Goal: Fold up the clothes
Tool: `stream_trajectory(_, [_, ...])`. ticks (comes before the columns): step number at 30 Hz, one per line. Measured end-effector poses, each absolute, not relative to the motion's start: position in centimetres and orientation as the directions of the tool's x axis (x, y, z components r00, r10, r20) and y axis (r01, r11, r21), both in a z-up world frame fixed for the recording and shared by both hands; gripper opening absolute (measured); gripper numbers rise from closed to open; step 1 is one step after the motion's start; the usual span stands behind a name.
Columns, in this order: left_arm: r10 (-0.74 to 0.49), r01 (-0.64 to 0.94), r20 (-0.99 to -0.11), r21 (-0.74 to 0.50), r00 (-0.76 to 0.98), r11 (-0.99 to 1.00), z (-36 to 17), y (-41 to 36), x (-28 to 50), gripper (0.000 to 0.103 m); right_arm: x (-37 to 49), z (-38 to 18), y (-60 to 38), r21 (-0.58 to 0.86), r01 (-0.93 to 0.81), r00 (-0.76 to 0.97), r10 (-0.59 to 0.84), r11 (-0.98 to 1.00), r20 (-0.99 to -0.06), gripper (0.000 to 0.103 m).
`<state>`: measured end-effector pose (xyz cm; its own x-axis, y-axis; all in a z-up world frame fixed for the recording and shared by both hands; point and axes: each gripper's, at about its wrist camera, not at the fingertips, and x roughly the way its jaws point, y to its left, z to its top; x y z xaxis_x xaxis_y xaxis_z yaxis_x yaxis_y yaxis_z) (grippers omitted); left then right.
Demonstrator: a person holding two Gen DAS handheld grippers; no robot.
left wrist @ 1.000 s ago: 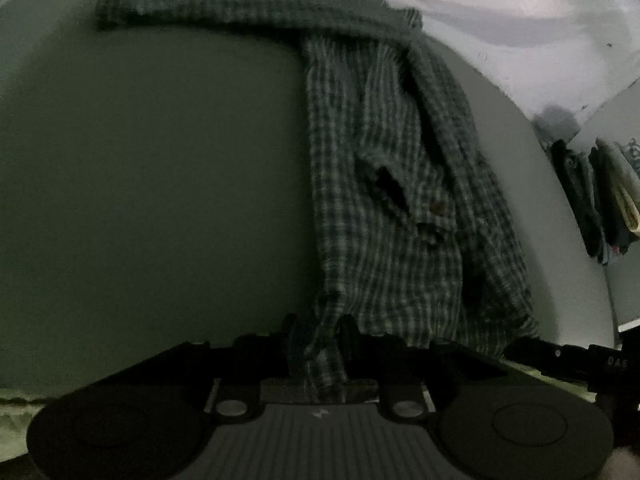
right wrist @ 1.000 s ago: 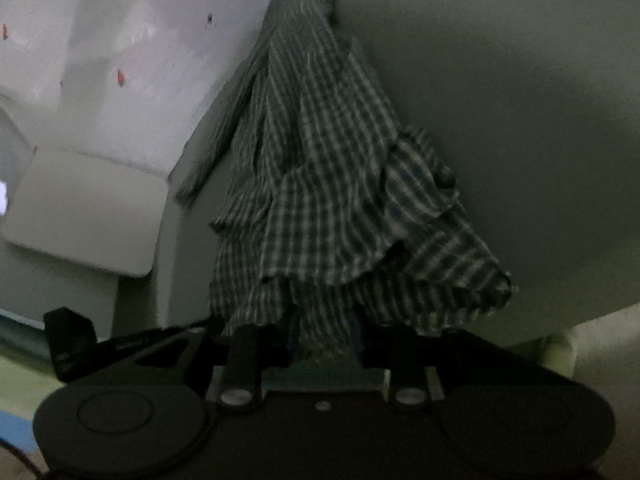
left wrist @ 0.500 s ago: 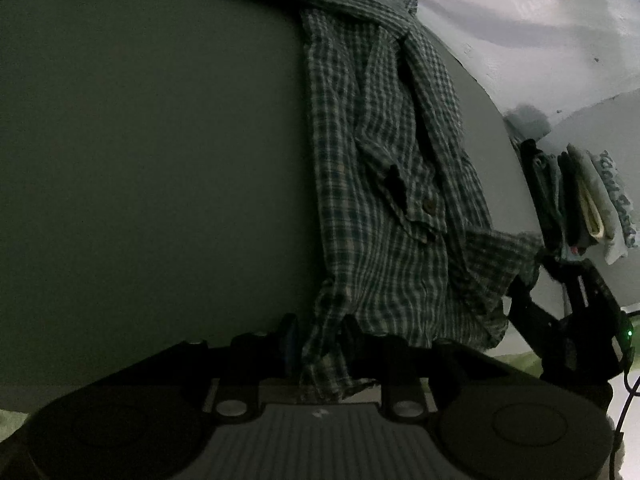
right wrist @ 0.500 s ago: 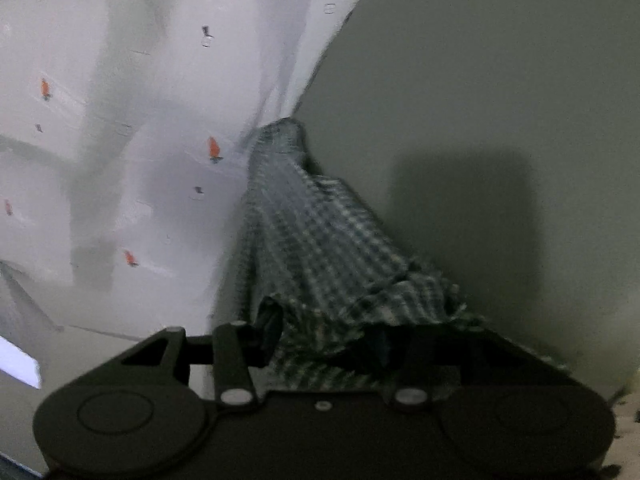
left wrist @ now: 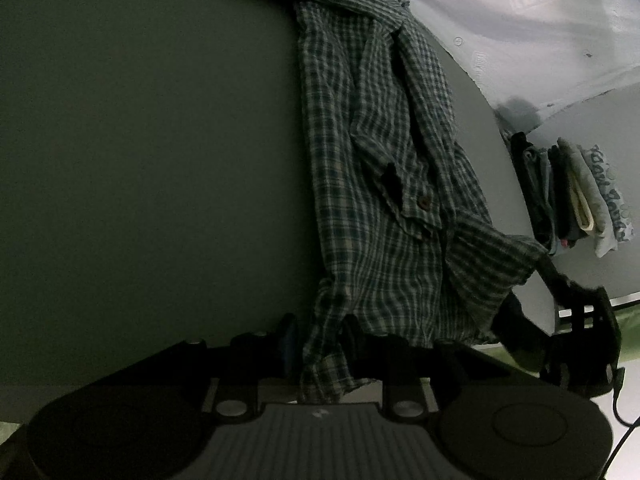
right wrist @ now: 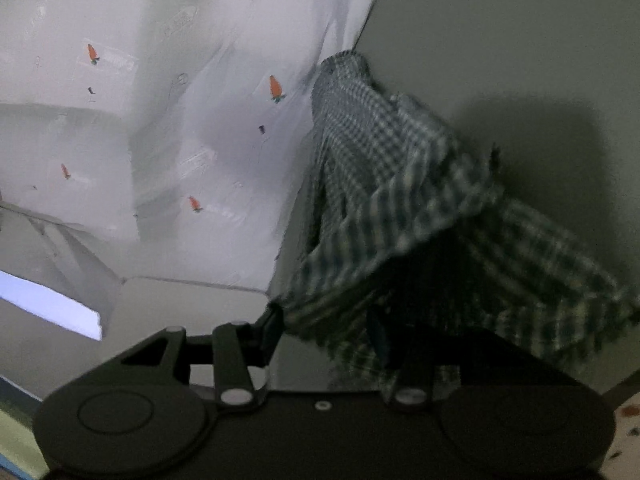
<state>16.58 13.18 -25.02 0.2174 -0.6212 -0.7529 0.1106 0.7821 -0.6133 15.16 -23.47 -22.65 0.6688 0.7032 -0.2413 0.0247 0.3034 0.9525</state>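
Observation:
A green and white checked shirt [left wrist: 380, 160] lies lengthwise on the grey table [left wrist: 140, 160], one sleeve stretched across the far edge. My left gripper [left wrist: 320, 338] is shut on the shirt's near hem, a strip of cloth pinched between its fingers. The right gripper [left wrist: 560, 312] shows at the shirt's lower right corner. In the right wrist view that corner of the shirt [right wrist: 400, 184] tents up and drapes over the right gripper [right wrist: 324, 332]. Its jaws stand apart, and loose cloth hangs between them and over one finger.
A stack of folded clothes [left wrist: 572, 192] sits on a surface beyond the table's right edge. A white sheet printed with small carrots [right wrist: 160, 120] lies past the table's far side. The table's left half [left wrist: 120, 220] is bare.
The right gripper's jaws have spread and the bunched shirt corner has slackened over them. That gripper has swung and come into the left view. The left gripper keeps its pinch on the hem.

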Motion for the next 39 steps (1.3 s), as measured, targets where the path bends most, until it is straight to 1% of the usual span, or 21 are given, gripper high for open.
stream_trajectory(2, [-0.623, 0.113, -0.751, -0.615, 0.22, 0.781, -25.1, 13.3, 16.5, 0.028, 14.8, -22.9, -23.1, 0.957, 0.023, 0.658, 0.716, 0.29, -0.233, 0.048])
stream_trajectory(6, [-0.627, 0.119, -0.746, -0.618, 0.225, 0.777, -25.2, 13.4, 16.4, 0.028, 13.8, -23.1, -23.0, 0.942, 0.042, 0.637, 0.718, 0.332, -0.281, 0.049])
stream_trajectory(10, [-0.632, 0.125, -0.744, -0.621, 0.219, 0.774, -25.3, 13.6, 16.5, 0.029, 13.3, -22.6, -23.3, 0.918, 0.068, 0.675, 0.66, 0.392, -0.332, 0.049])
stream_trajectory(12, [-0.632, 0.128, -0.744, -0.62, 0.218, 0.774, -25.3, 13.6, 16.5, 0.029, 13.6, -22.2, -23.4, 0.908, 0.065, 0.691, 0.638, 0.414, -0.34, 0.049])
stream_trajectory(14, [-0.631, 0.132, -0.745, -0.618, 0.216, 0.775, -25.3, 13.7, 16.6, 0.029, 14.0, -21.6, -23.5, 0.906, 0.042, 0.705, 0.63, 0.421, -0.325, 0.047])
stream_trajectory(16, [-0.63, 0.133, -0.746, -0.617, 0.215, 0.776, -25.3, 13.7, 16.6, 0.029, 14.5, -21.2, -23.3, 0.907, 0.022, 0.715, 0.627, 0.422, -0.309, 0.034])
stream_trajectory(17, [-0.63, 0.134, -0.746, -0.616, 0.215, 0.776, -25.3, 13.7, 16.6, 0.029, 14.6, -21.2, -23.2, 0.907, 0.025, 0.715, 0.627, 0.421, -0.31, 0.02])
stream_trajectory(18, [-0.63, 0.133, -0.746, -0.616, 0.215, 0.776, -25.3, 13.7, 16.6, 0.029, 14.6, -21.4, -23.1, 0.906, 0.041, 0.71, 0.626, 0.421, -0.323, 0.009])
stream_trajectory(20, [-0.63, 0.133, -0.746, -0.616, 0.215, 0.776, -25.4, 13.9, 16.6, 0.029, 14.1, -22.2, -22.8, 0.901, 0.081, 0.695, 0.623, 0.426, -0.357, 0.003])
stream_trajectory(21, [-0.63, 0.134, -0.746, -0.617, 0.215, 0.776, -25.4, 13.9, 16.6, 0.029, 13.6, -22.8, -22.6, 0.898, 0.102, 0.686, 0.623, 0.429, -0.376, 0.002])
stream_trajectory(24, [-0.63, 0.134, -0.745, -0.617, 0.217, 0.776, -25.5, 14.1, 16.5, 0.029, 12.0, -24.6, -22.3, 0.884, 0.169, 0.657, 0.619, 0.436, -0.431, 0.001])
stream_trajectory(26, [-0.631, 0.134, -0.745, -0.617, 0.218, 0.775, -25.6, 14.1, 16.5, 0.029, 11.1, -25.5, -22.3, 0.883, 0.202, 0.648, 0.619, 0.423, -0.444, 0.001])
stream_trajectory(31, [-0.633, 0.124, -0.741, -0.623, 0.225, 0.772, -25.8, 14.1, 16.5, 0.029, 10.9, -24.7, -21.9, 0.868, 0.19, 0.623, 0.627, 0.458, -0.468, 0.001])
stream_trajectory(34, [-0.632, 0.127, -0.743, -0.621, 0.221, 0.774, -25.8, 14.0, 16.6, 0.029, 10.9, -23.5, -22.0, 0.866, 0.167, 0.623, 0.63, 0.471, -0.463, 0.01])
stream_trajectory(36, [-0.626, 0.141, -0.748, -0.611, 0.22, 0.779, -25.6, 13.9, 16.6, 0.029, 10.6, -22.6, -22.5, 0.867, 0.152, 0.641, 0.62, 0.475, -0.452, 0.02])
stream_trajectory(39, [-0.606, 0.168, -0.765, -0.582, 0.218, 0.795, -25.3, 13.5, 16.5, 0.029, 10.2, -21.4, -23.7, 0.872, 0.139, 0.675, 0.599, 0.47, -0.43, 0.021])
